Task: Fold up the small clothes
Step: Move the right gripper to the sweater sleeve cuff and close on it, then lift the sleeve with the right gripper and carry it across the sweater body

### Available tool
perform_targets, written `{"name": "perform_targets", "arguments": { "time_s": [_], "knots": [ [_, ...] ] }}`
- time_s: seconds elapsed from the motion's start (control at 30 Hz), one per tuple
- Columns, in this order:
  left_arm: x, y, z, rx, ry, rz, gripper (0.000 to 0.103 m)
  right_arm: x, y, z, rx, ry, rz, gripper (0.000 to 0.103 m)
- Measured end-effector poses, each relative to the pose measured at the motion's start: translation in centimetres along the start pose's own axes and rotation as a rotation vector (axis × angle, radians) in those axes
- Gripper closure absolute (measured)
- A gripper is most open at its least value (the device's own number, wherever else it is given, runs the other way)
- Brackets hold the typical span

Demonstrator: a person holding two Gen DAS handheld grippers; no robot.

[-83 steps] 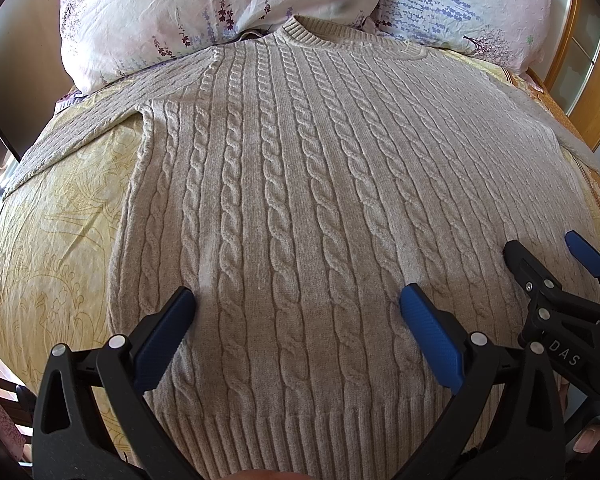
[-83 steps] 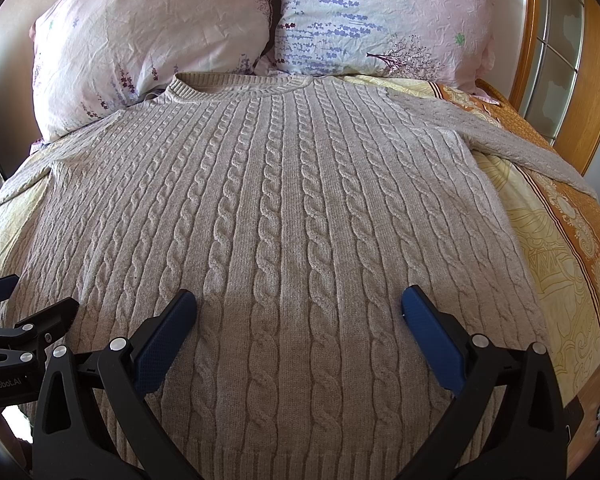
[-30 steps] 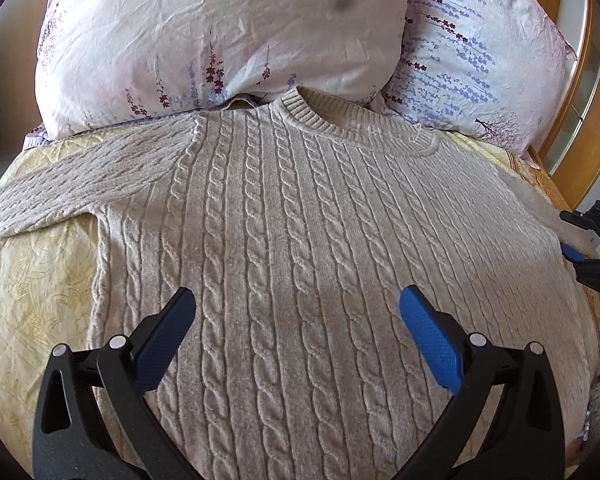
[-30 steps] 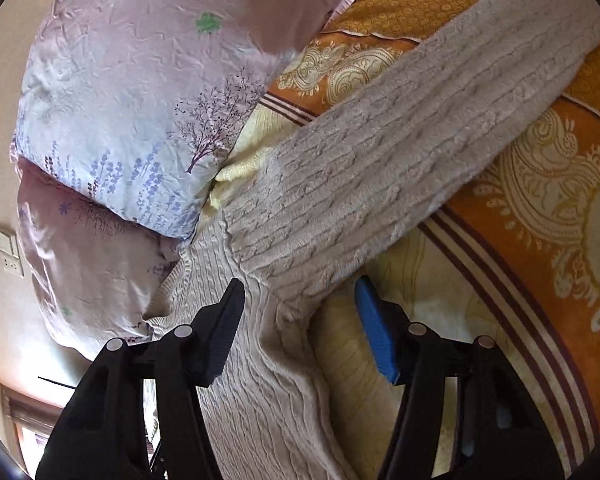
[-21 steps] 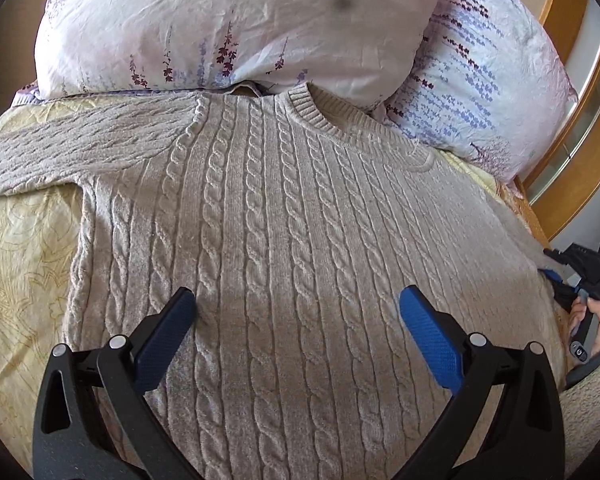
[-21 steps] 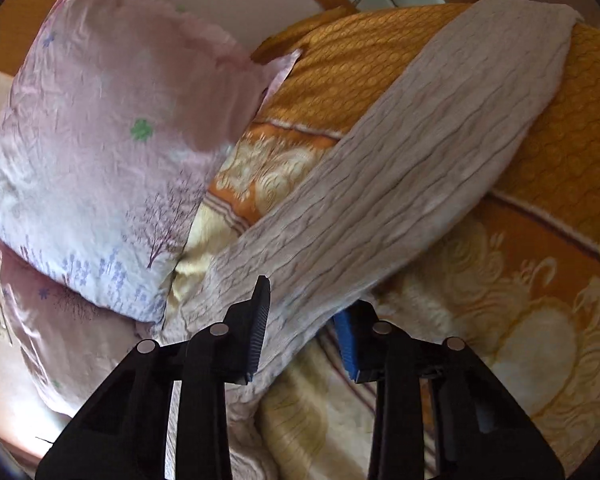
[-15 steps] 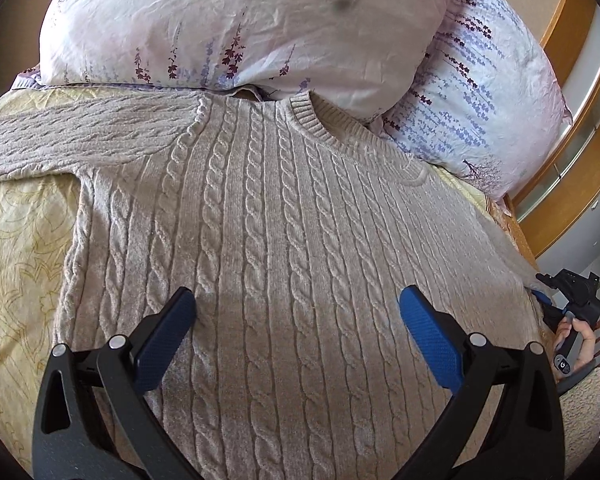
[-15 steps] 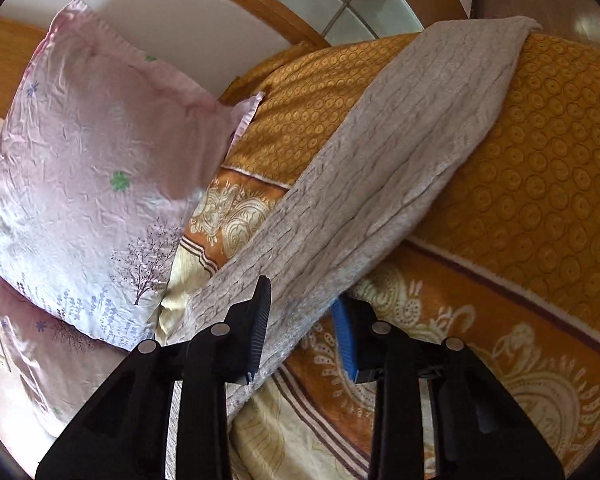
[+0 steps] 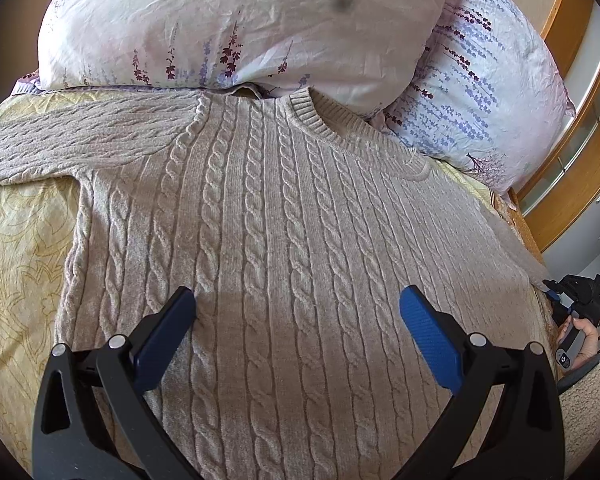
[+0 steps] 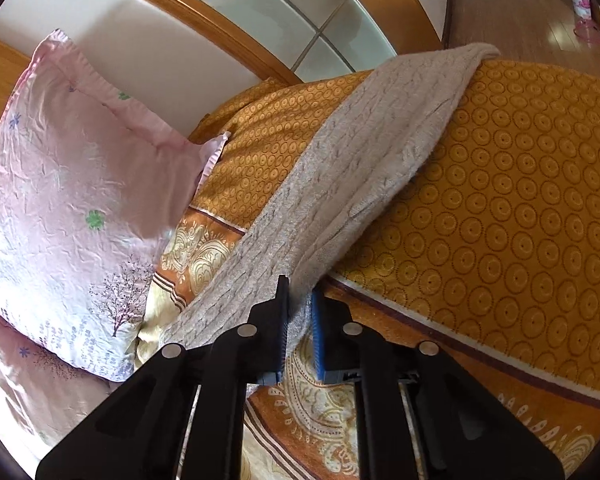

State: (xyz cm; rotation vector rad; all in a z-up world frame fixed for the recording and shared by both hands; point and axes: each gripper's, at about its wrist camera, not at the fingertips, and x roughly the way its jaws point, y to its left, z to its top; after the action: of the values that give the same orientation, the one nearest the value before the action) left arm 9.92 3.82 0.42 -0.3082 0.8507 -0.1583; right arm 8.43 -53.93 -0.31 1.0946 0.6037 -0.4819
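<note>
Spread wide over the chest of a beige cable-knit sweater (image 9: 284, 240), the left gripper (image 9: 298, 324) is seen in the left wrist view with nothing between its blue pads. The sweater is laid flat, front up, on a yellow patterned bedspread (image 9: 16, 248), its collar touching a white floral pillow (image 9: 228, 24); a second pillow with blue sprigs (image 9: 488, 92) lies beside that one. One sleeve (image 9: 68, 140) is stretched out toward the left edge. At the far right edge the right gripper (image 9: 550, 294) is visible in a hand (image 9: 584, 338), at the end of the other sleeve.

From the right wrist view, the right gripper (image 10: 300, 316) is shown nearly closed, its pads pinching the other sleeve (image 10: 364, 168). This sleeve is draped across the orange part of the bedspread (image 10: 532, 184) toward the bed's edge. A pink pillow (image 10: 72, 200) lies to the left, below a wooden headboard (image 10: 228, 20).
</note>
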Motion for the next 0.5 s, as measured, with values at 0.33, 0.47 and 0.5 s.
{"name": "perform_targets", "arguments": {
  "time_s": [0.33,0.47,0.5],
  "knots": [
    [0.3,-0.3,-0.1,0.03,0.014,0.037,0.002,-2.3,5.4,0.8,-0.192,-0.075,0.159,0.093],
    [0.3,-0.2,-0.1,0.021,0.01,0.025,0.002,-3.2,8.9,-0.2,-0.304,-0.07,0.264,0.093],
    [0.3,-0.2,-0.1,0.021,0.01,0.025,0.002,-3.3,9.9,-0.7,-0.334,-0.062,0.29,0.093]
  ]
}}
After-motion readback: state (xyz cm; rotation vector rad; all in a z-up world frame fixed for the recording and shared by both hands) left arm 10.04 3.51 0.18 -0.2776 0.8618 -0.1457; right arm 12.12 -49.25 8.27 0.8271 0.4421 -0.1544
